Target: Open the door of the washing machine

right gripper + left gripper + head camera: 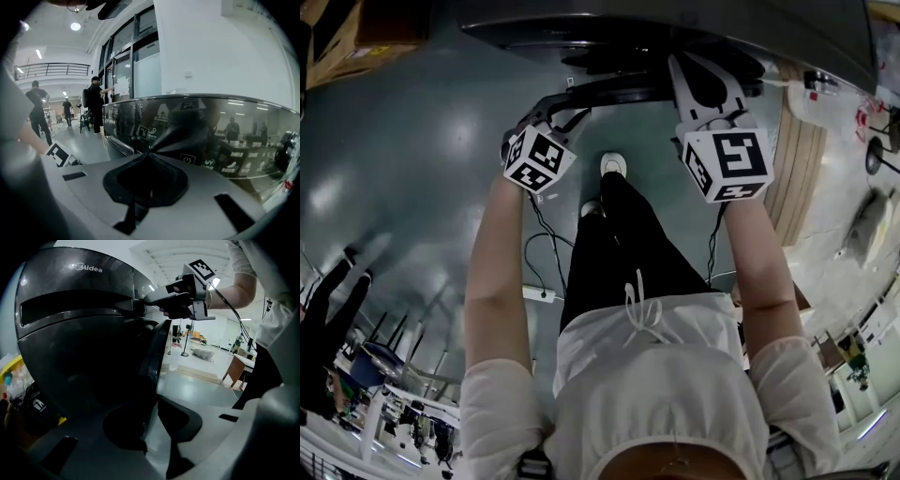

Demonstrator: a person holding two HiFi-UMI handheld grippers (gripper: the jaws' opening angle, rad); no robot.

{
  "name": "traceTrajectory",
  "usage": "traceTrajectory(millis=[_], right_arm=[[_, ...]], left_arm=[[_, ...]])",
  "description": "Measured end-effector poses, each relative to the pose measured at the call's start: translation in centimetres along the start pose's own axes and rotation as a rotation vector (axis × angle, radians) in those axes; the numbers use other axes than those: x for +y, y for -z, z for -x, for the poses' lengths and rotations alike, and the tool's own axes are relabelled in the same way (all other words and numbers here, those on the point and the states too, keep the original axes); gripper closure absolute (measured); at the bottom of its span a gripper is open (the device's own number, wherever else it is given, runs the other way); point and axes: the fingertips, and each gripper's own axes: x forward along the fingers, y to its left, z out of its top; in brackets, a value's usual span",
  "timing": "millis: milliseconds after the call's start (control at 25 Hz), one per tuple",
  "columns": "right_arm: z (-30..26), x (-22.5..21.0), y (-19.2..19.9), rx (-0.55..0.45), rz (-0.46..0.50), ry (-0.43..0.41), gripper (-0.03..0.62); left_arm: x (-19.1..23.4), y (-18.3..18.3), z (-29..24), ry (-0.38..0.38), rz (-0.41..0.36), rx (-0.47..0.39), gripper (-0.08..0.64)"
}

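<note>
Left gripper (152, 430): fingers are clamped on the edge of the door (157, 350), which is seen ajar at the washer (70, 296) front. Right gripper (150, 157): fingers are pressed together with nothing between, tips set against the glossy panel (211, 131) on the washer top. Grey floor (412, 169) is seen below the arms. Farther off, people (96, 105) are seen standing in a hall.

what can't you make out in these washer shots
- Inside of the washer: left gripper view, all dark behind the door.
- Washer front: head view, cut off by the top edge.
- Panel icons: right gripper view, small, lost in reflections.
- Spot the right gripper touches: right gripper view, its shut jaws cover it.
</note>
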Motion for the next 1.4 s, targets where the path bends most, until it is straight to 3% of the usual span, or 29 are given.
traceTrajectory(millis=[360,600,1080,1400], right_arm=[[2.3,0.5,-0.6,-0.051,0.001,0.057,0.586],[7.0,1.8,0.9,-0.072,-0.034,0.097,0.586],[18.0,4.4,4.7,-0.08,-0.066,0.174,0.586],[23.5,3.0,6.5,-0.089,-0.056,0.193,0.586]], left_arm=[[-5.5,1.5,1.5,-0.061,0.103,-0.027,0.453],[-9.4,1.4,1.6,-0.104,0.151,-0.071,0.453],[-16.9,1.1,1.7,-0.091,0.243,-0.122,0.456],[-21.7,0.5,1.1,-0.133,0.31,-0.115,0.456]])
